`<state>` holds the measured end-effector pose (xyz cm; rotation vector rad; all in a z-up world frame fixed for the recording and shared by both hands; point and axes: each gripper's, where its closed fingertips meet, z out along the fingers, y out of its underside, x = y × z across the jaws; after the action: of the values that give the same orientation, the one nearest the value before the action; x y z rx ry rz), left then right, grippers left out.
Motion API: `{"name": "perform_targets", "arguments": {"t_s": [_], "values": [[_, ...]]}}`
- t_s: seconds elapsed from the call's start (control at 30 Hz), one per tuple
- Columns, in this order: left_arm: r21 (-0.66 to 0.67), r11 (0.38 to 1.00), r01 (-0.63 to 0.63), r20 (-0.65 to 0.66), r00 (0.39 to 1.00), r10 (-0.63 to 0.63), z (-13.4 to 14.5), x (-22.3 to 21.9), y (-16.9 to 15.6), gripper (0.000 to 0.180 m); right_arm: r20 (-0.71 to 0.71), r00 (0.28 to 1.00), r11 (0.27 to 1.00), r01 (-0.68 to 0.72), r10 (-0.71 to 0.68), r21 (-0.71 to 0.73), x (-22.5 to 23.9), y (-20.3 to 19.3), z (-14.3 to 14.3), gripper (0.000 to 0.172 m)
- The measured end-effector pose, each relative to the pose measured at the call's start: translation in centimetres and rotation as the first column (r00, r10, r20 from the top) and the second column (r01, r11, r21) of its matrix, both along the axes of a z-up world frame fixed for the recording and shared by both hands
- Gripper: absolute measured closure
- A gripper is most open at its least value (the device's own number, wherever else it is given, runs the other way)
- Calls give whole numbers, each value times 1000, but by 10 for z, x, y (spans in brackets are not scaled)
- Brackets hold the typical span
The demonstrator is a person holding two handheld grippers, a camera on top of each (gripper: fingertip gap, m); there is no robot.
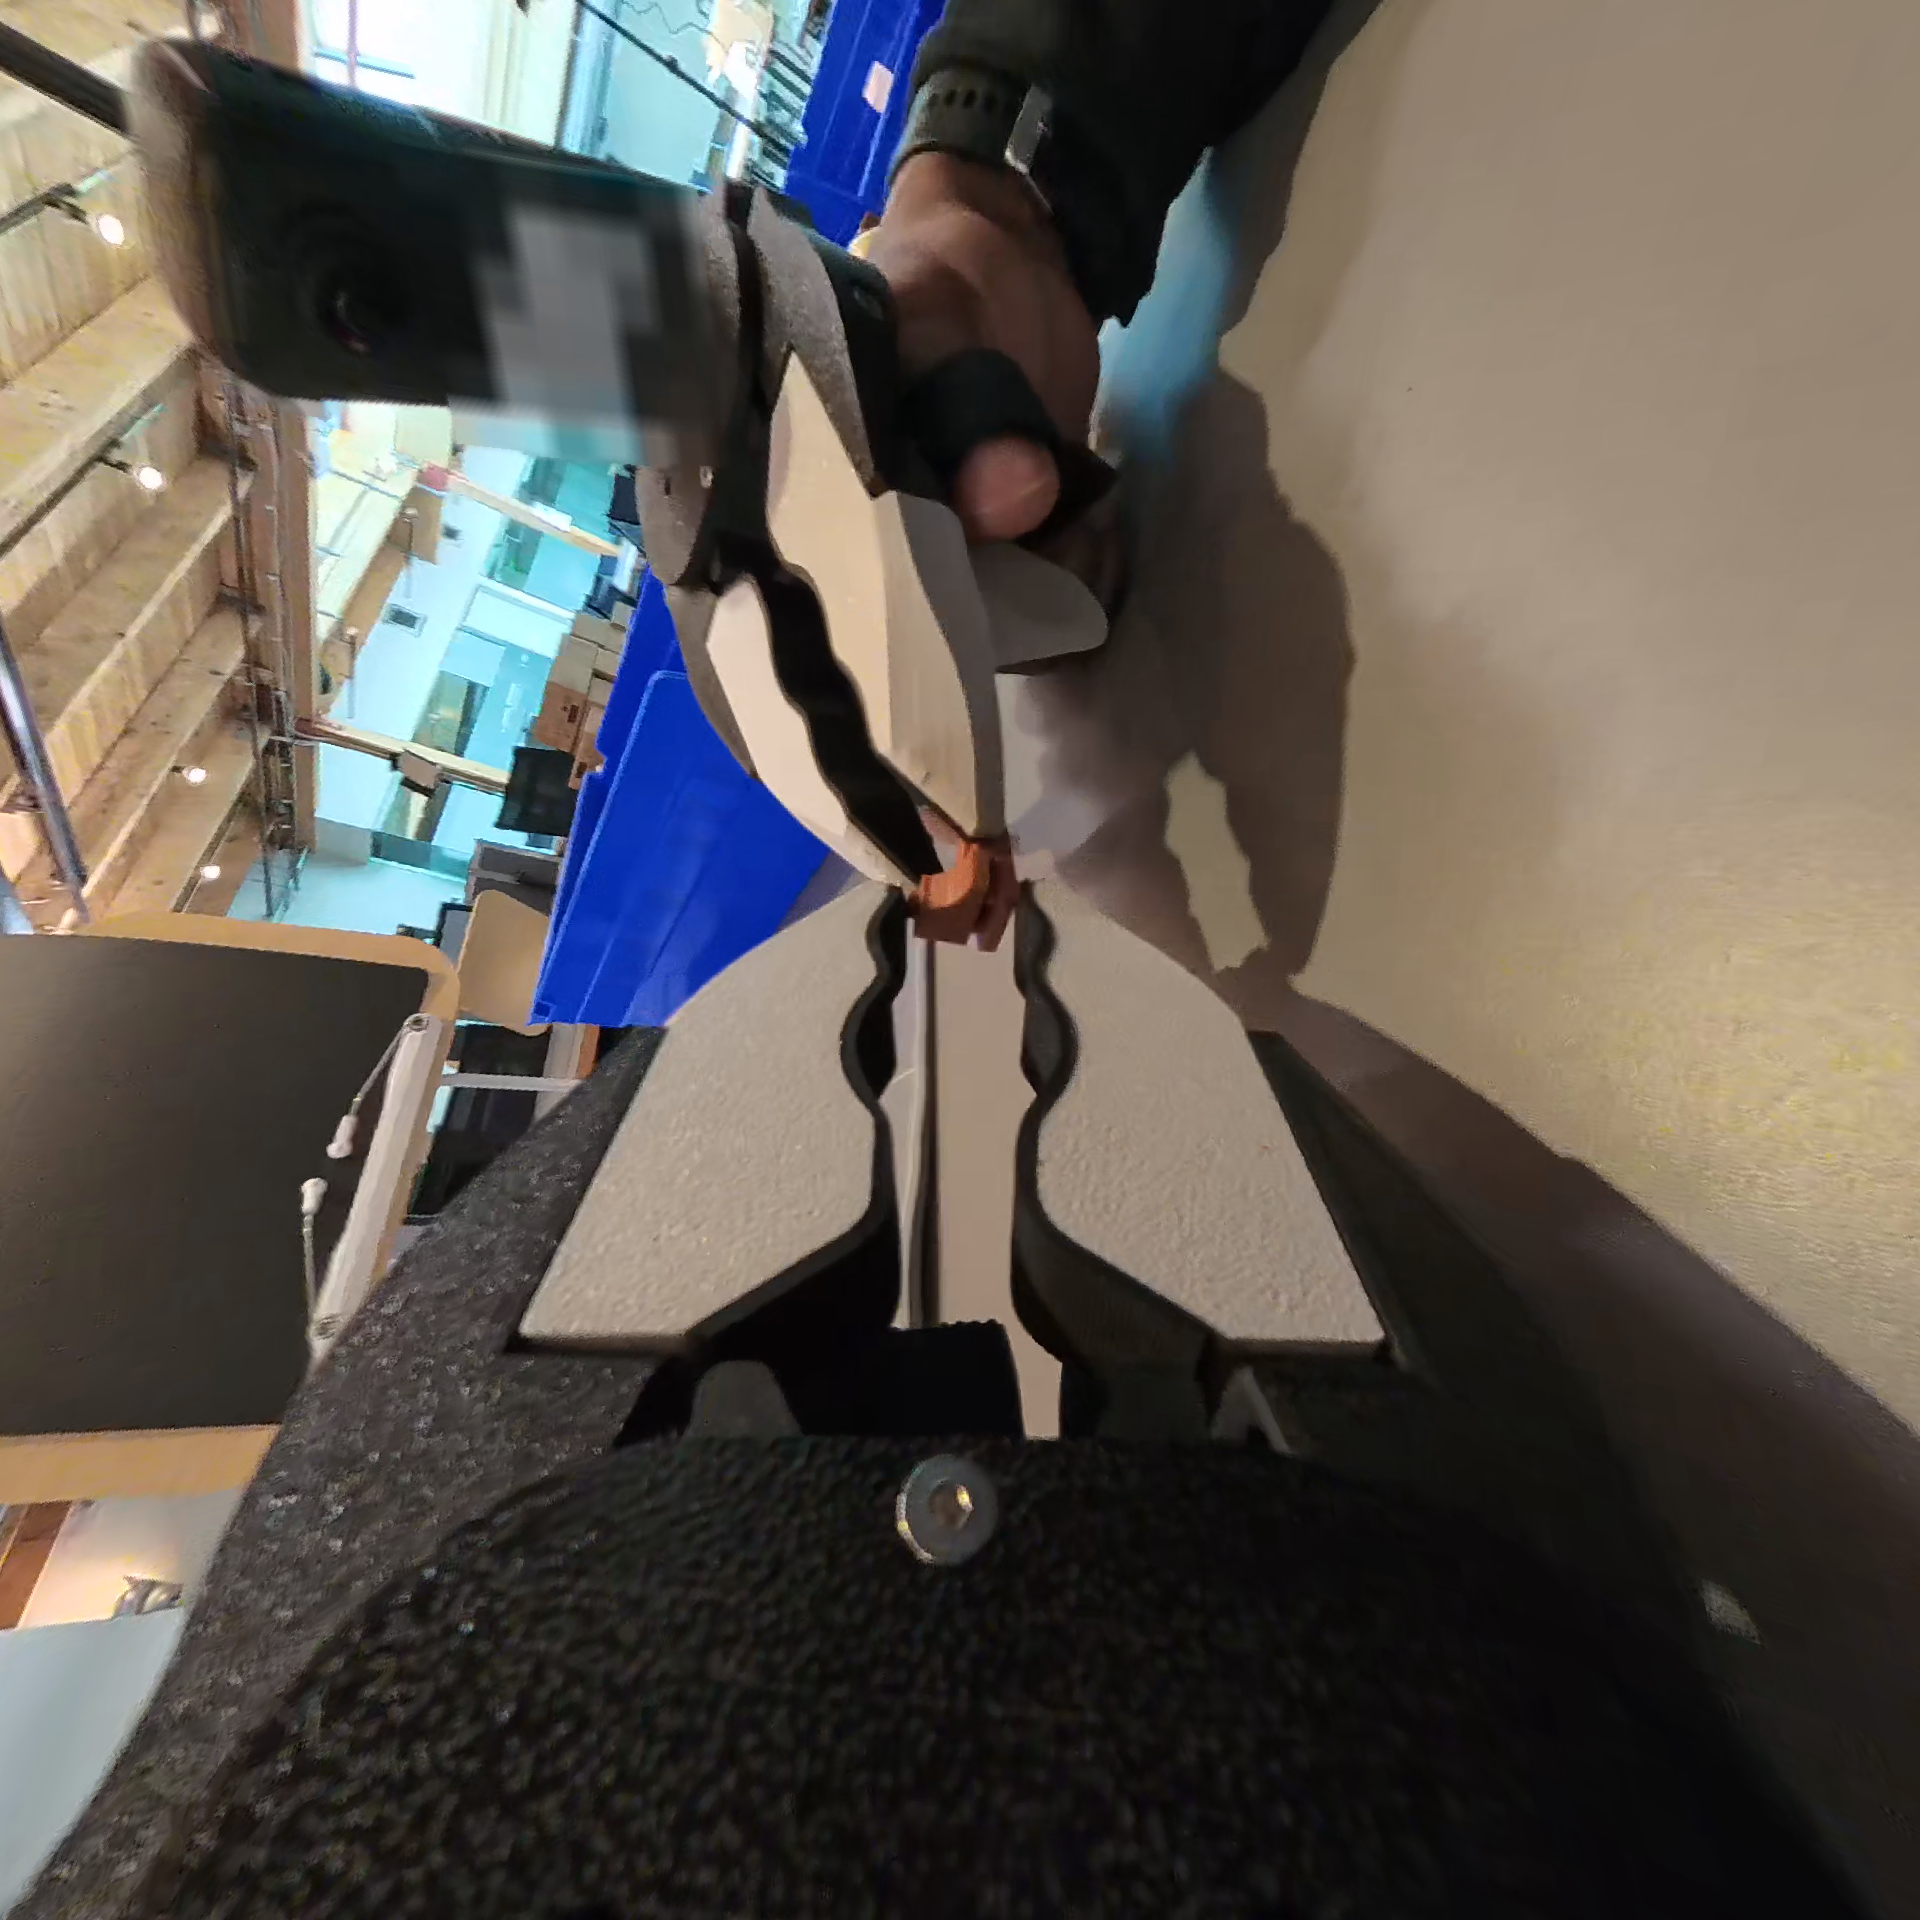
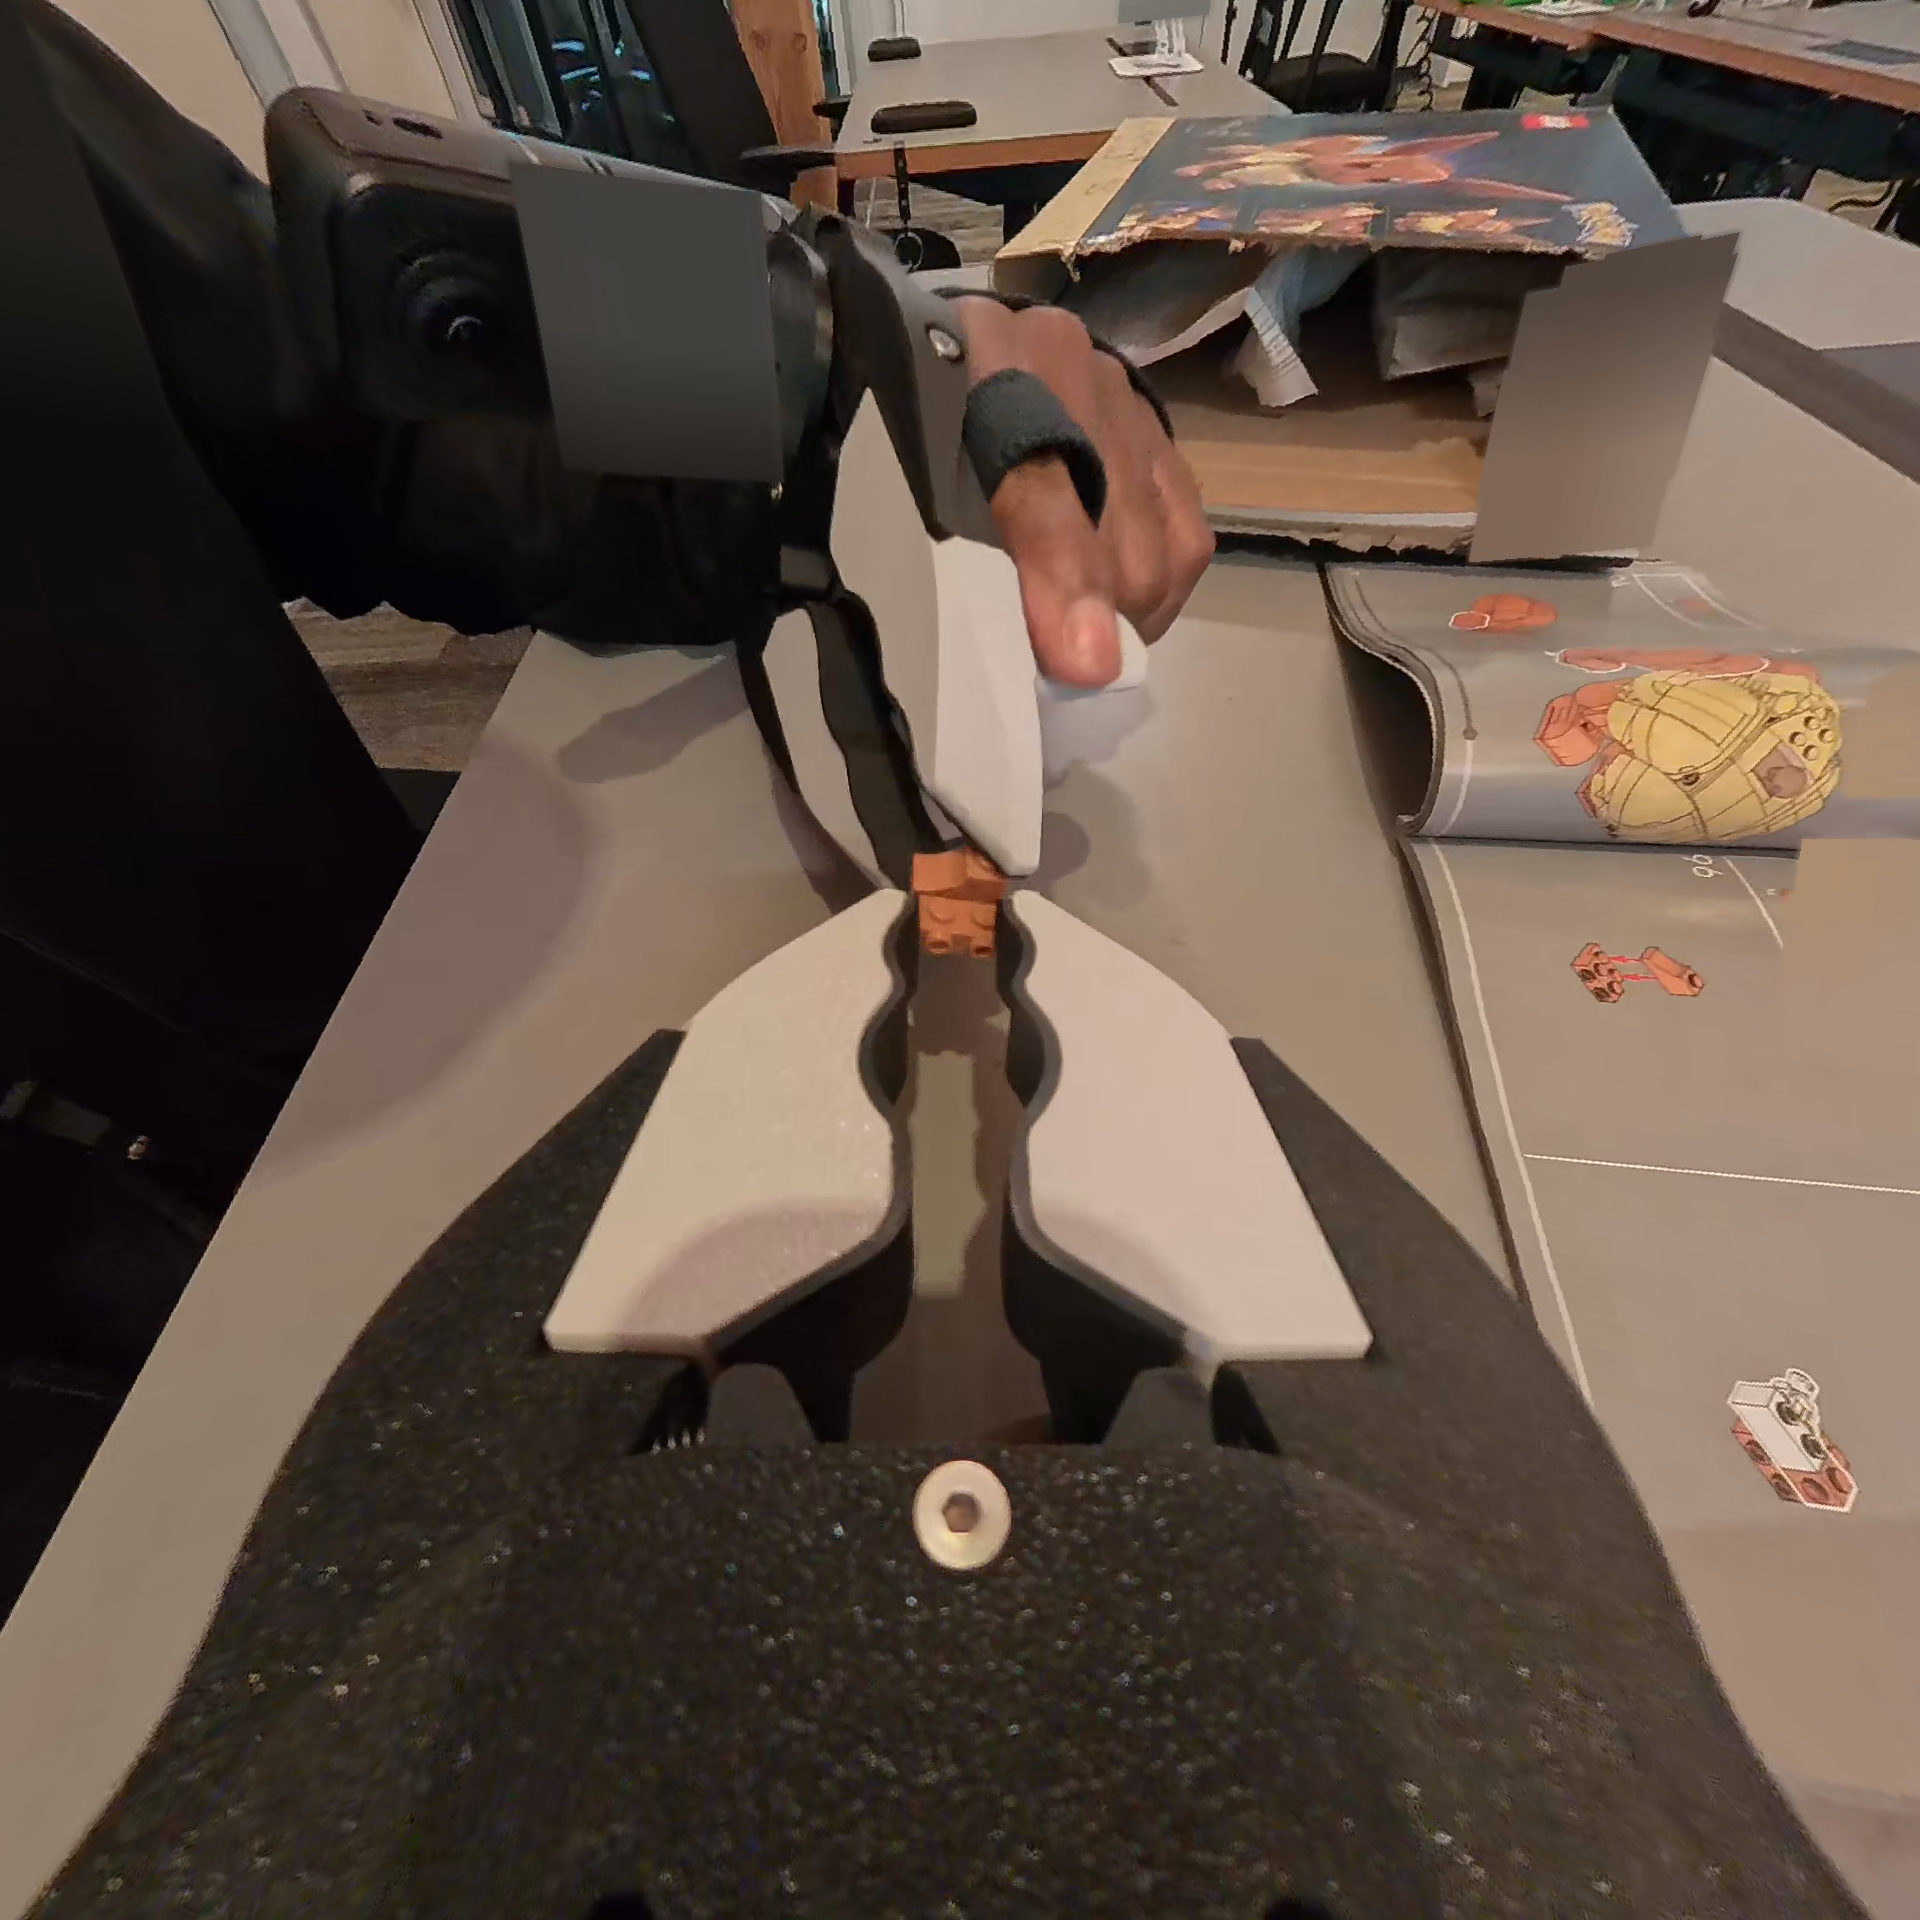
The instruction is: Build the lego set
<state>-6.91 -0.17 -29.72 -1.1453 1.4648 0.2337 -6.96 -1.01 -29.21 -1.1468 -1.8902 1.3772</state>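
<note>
Centre of both wrist views, just above mid-frame: small orange brick assembly (image 2: 957, 914), two or more studded pieces stuck together, held off the grey table (image 2: 644, 935) w/ both grippers meeting on it tip to tip.

Right gripper (image 2: 956, 940): fingers clenched on lower part of the assembly, dark pads touching it either side, studs facing the camera. Narrow gap only, brick fills it.

Left gripper (image 1: 961, 920): fingers (image 1: 790, 1091) closed in on the same orange lump from the opposite end; in its own view the brick sits right at the tips, pads at both flanks. Looks gripped, but only by the very ends of the pads. In the right view this gripper comes down from upper centre, a hand (image 2: 1081, 499) w/ a black finger strap on the trigger.

Surroundings: torn cardboard box (image 2: 1351, 343) at upper right, open instruction booklet (image 2: 1662, 748) at right edge, printed mat (image 2: 1662, 1195) below it. Blue bins (image 1: 675, 831) at left of centre in the left view.

Risks, as judged:
- Tip-only hold both sides → brick could pivot or pop out if either gripper twists.
- Two grips on one small piece: any pull apart or misaligned push could split the assembly, one part drops to table.
- Tips are v. close, could collide and knock the piece.
- Slight blur at the tips, so exact pad contact on left side not fully certain.
</note>
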Motion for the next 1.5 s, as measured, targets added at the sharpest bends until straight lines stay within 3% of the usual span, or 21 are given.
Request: {"name": "perform_targets", "arguments": {"t_s": [0.53, 0.67, 0.87, 1.0, 1.1, 1.5], "values": [[-10, 999, -31, 43, 999, 31, 4, -1, 1, 164, -32, 999, 1000, 7, -7, -5, 1, 2, 7, 166], [5, 999, -49, 84, 995, 49, 10, -5, 2, 164, -48, 998, 999, 29, -28, 15, 2, 9, 11, 149], [63, 997, -48, 103, 994, 41, 19, -3, -1, 164, 56, 998, 996, -4, 9, -88, 1, -2, 1, 136], [110, 993, -43, 73, 997, 35, 21, 1, -3, 164, 63, 998, 986, -12, 23, -168, 1, -6, 6, 138], [130, 991, -37, 47, 998, 31, 19, 4, -4, 164, 63, 998, 975, -10, 24, -223, 1, -6, 9, 150], [97, 995, -39, 5, 999, 38, 9, 4, -4, 161, 90, 994, 983, -38, 55, -179, 4, -12, 3, 155]]}}
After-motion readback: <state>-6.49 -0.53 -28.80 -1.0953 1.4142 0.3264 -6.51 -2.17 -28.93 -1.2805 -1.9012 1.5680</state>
